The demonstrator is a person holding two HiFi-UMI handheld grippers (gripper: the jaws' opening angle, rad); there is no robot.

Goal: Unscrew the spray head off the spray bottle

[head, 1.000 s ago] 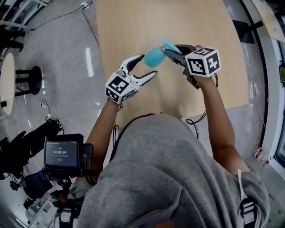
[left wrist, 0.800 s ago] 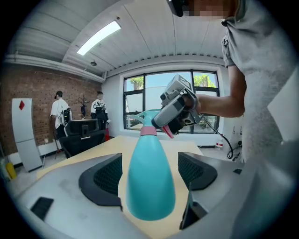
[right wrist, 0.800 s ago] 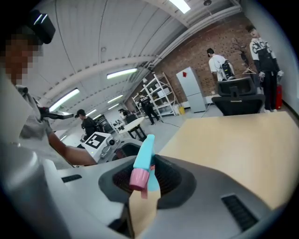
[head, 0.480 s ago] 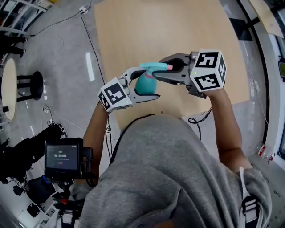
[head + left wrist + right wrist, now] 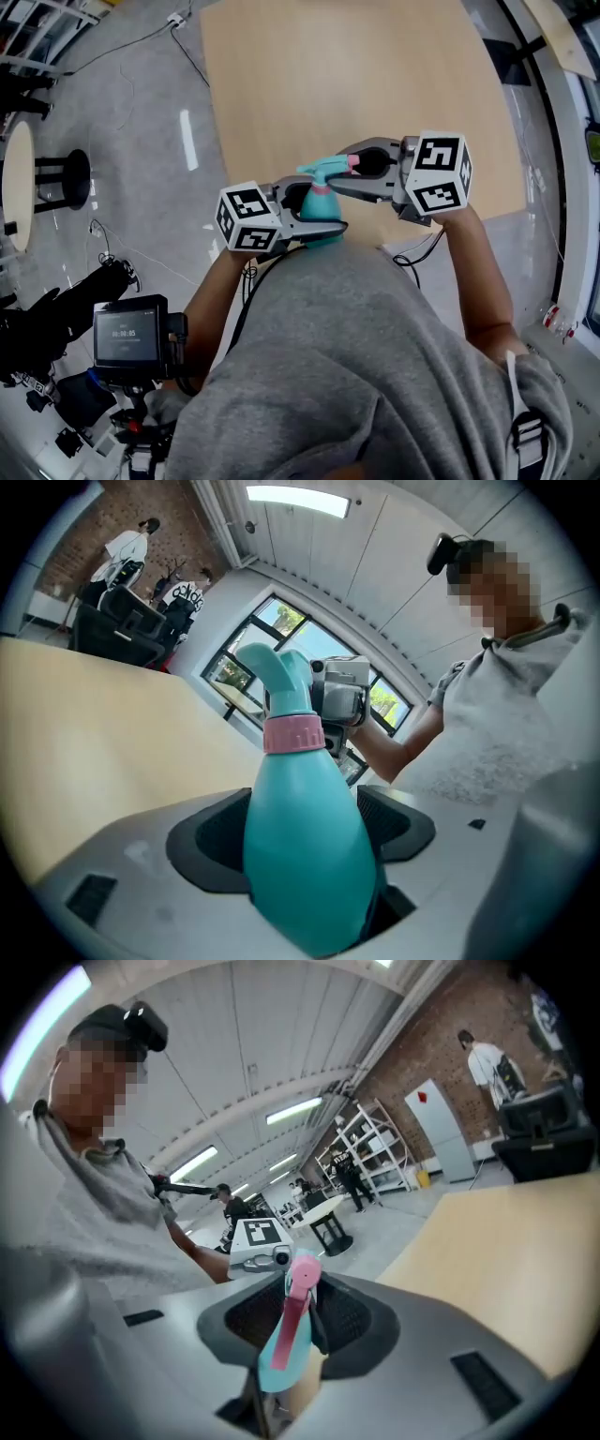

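Both grippers pulled back with spray bottle [image 5: 321,202] to table [image 5: 375,75] near edge. Left gripper [image 5: 323,208] jaws just closing, wide on bottle body; right gripper [image 5: 342,170] clamps spray head [image 5: 323,170]. Step: bracing. Next: twist head loose at pink collar [image 5: 293,734].

Bright, even indoor light from ceiling strip lights [image 5: 292,1110] and tall windows [image 5: 281,621]; a white glare streak lies on the glossy floor [image 5: 188,131]. Both gripper views bulge fisheye-style, dark at the corners, soft up close
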